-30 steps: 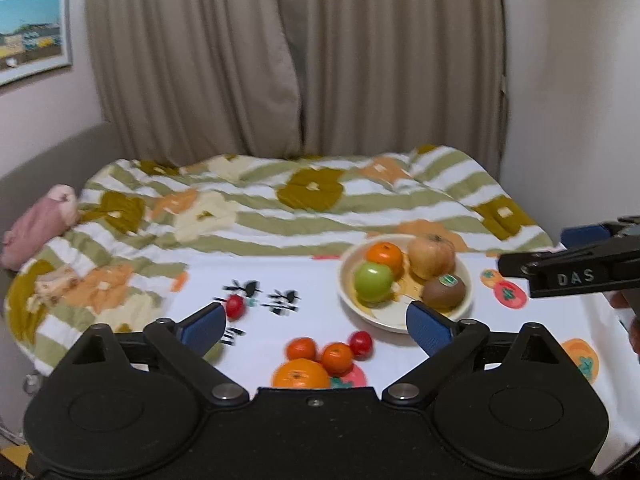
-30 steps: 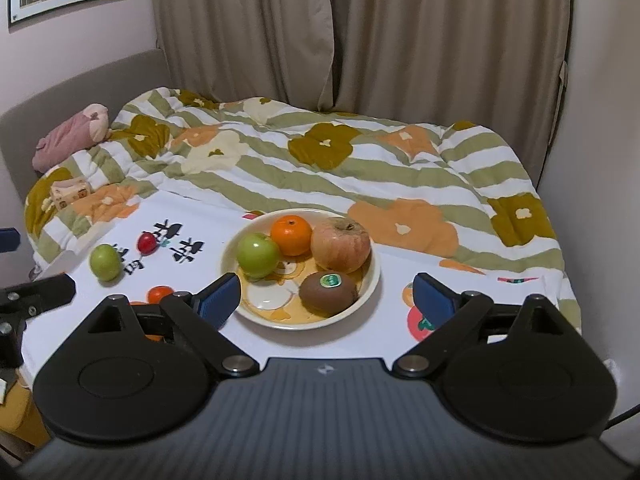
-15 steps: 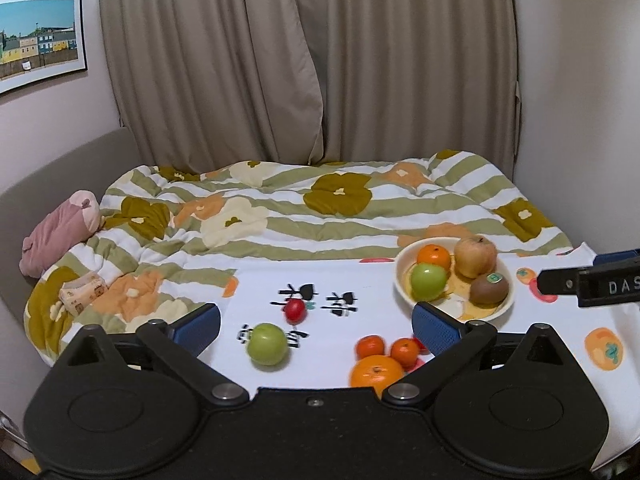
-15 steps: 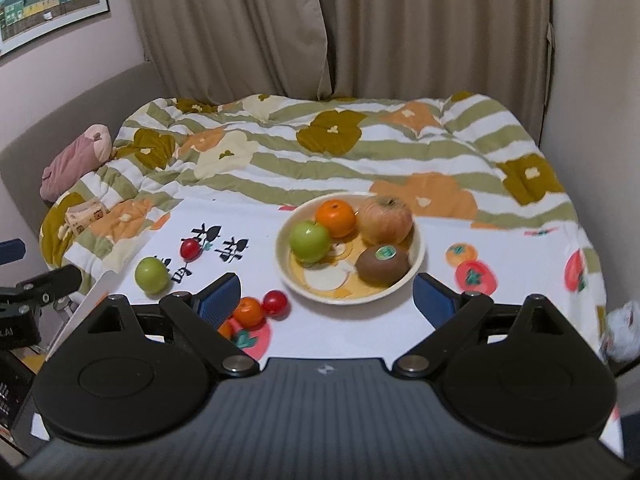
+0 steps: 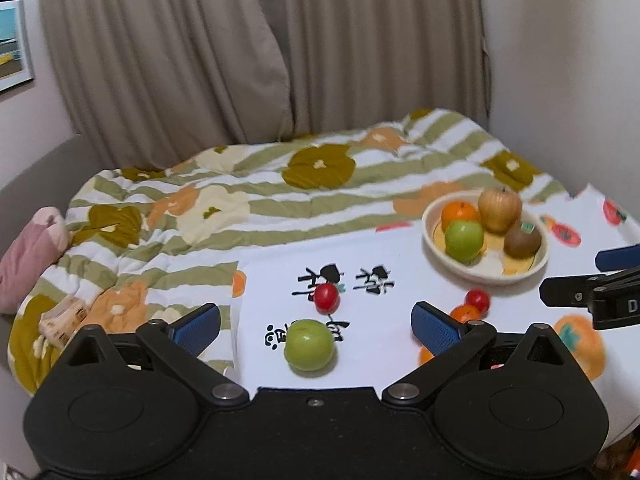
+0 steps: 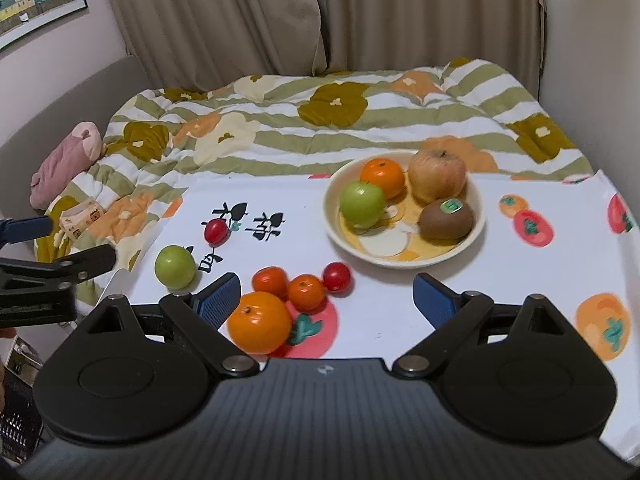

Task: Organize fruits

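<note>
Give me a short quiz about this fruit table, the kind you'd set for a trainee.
1. True or false: the bowl holds four fruits.
2. Which fruit lies closest in front of the left gripper?
A. the kiwi
B. the loose green apple
C. the big orange
3. Fill in: both grippers, the right gripper included, are ____ and hold nothing.

Key
1. True: a green apple, an orange, a reddish apple and the kiwi.
2. B. It lies on the white cloth between the left gripper's fingers in that view.
3. open
</note>
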The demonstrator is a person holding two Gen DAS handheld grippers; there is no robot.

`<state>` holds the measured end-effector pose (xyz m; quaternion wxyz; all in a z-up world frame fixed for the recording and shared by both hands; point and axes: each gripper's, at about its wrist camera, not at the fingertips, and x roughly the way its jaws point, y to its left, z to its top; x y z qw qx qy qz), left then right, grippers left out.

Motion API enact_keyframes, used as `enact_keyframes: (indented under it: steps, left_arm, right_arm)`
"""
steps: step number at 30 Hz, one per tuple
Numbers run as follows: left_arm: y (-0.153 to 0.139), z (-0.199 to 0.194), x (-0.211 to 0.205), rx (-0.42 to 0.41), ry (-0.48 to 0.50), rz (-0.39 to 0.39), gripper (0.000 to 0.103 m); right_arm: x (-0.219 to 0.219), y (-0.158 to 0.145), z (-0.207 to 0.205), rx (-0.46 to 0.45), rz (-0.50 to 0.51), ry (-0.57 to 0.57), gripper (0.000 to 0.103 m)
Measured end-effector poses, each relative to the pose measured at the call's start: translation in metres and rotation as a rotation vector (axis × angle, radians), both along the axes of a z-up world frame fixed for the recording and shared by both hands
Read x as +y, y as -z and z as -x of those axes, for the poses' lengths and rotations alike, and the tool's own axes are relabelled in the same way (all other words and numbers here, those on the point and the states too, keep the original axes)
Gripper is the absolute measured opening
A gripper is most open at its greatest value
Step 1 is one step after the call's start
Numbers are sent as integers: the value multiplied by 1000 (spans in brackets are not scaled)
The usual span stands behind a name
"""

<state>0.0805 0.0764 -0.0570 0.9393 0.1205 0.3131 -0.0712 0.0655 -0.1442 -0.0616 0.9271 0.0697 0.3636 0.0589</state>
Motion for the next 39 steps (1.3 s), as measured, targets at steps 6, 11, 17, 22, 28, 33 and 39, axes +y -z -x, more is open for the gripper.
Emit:
enact_keyframes:
  steps: [6,11,17,22,28,33,39]
  left_arm:
    - [35,-39,14,79,88,-56,98]
    - [69,-67,19,157,154,-102,90]
    - [95,-86,20,215,195,-136,79]
    - [103,-92,20,227,217,-138,76]
    - [110,-97,19,246,220,-120,58]
    - [110,-97,23,242,215,-98,57]
    - [109,-94,25,245,208,-97,57]
  right_arm:
    - [34,28,-20,61,5,29,103]
    - [54,50,-34,97,-10,66,103]
    - [67,68,-40,139,-20,92,103]
    - [73,77,-42,157,-14,102,103]
    - [78,82,-44,165,-5,107,103]
    - [82,84,-46,170,5,99,101]
    - [87,91,-52,179,16,85,92]
